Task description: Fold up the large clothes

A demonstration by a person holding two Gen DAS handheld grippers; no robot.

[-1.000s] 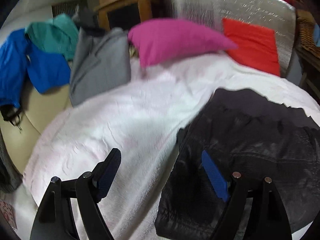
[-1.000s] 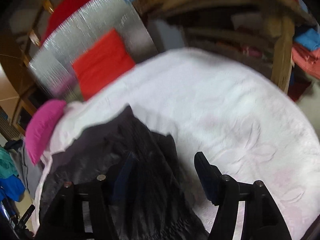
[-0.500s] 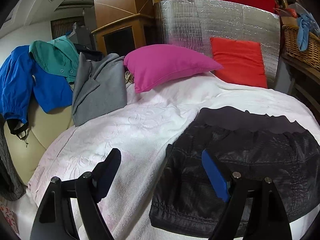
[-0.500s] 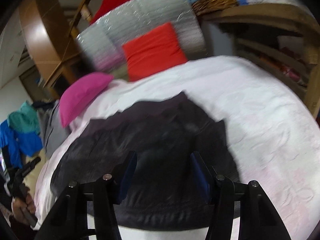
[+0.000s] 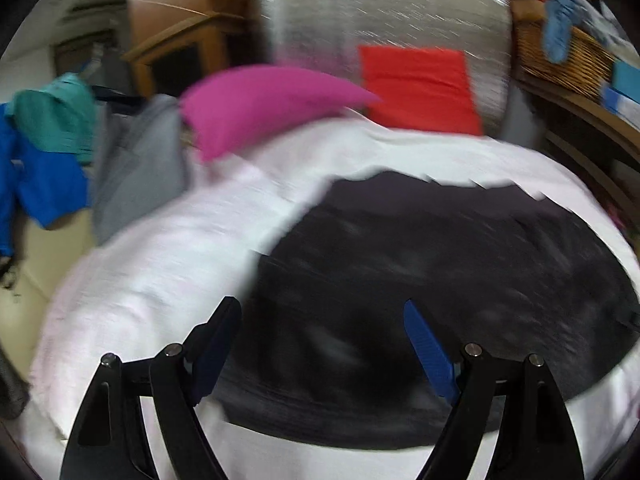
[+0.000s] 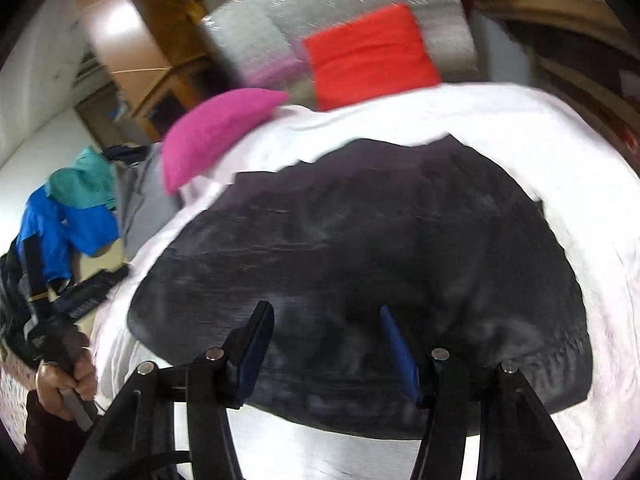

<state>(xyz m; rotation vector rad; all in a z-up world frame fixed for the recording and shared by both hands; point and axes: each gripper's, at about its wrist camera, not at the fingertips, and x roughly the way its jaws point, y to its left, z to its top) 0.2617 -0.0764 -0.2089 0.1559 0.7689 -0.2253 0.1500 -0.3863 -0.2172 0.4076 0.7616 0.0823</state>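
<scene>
Right wrist view: right gripper (image 6: 326, 334) gapes empty above dark glossy folded garment (image 6: 360, 260); recommend pinching its near hem squarely.

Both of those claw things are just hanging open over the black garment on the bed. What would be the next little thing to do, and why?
Probably lower the right gripper onto the near edge of the black garment and pinch it. Both grippers are open and hold nothing, and the garment lies spread on the white blanket. The left gripper could take the same edge. Blur hides whether either one touches the cloth.
</scene>
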